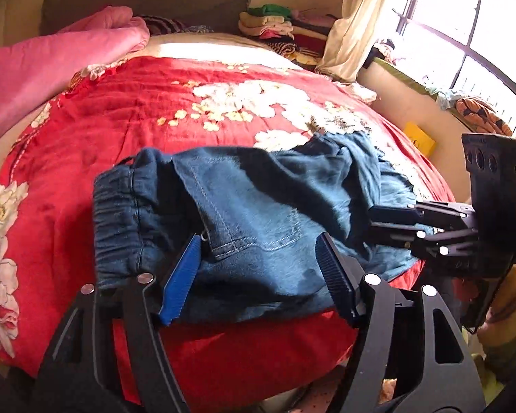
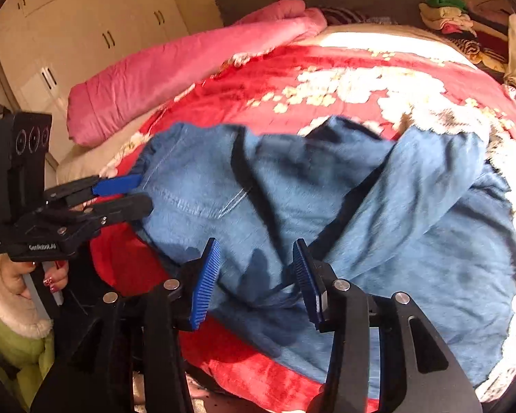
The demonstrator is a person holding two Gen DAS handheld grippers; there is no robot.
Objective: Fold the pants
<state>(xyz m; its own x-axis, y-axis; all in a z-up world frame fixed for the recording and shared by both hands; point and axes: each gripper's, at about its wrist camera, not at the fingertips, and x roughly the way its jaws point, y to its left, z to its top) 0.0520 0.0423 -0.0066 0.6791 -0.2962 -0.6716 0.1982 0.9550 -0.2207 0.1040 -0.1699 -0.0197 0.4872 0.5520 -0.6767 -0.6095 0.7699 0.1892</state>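
Blue denim pants (image 1: 254, 203) lie crumpled on the red floral bedspread (image 1: 127, 117); they also fill the right wrist view (image 2: 344, 206). The elastic waistband (image 1: 117, 213) is at the left. My left gripper (image 1: 258, 251) is open, its blue pads over the near edge of the pants by the back pocket. My right gripper (image 2: 256, 258) is open above the rumpled legs. The right gripper also shows in the left wrist view (image 1: 375, 222), and the left gripper in the right wrist view (image 2: 144, 192) by the waistband.
A rolled pink quilt (image 2: 189, 65) lies along the bed's left side. Stacked folded clothes (image 1: 278, 24) sit at the far right corner by the headboard (image 1: 144, 0). A window (image 1: 464, 27) and curtain are at the right, wardrobes (image 2: 86, 27) at the left.
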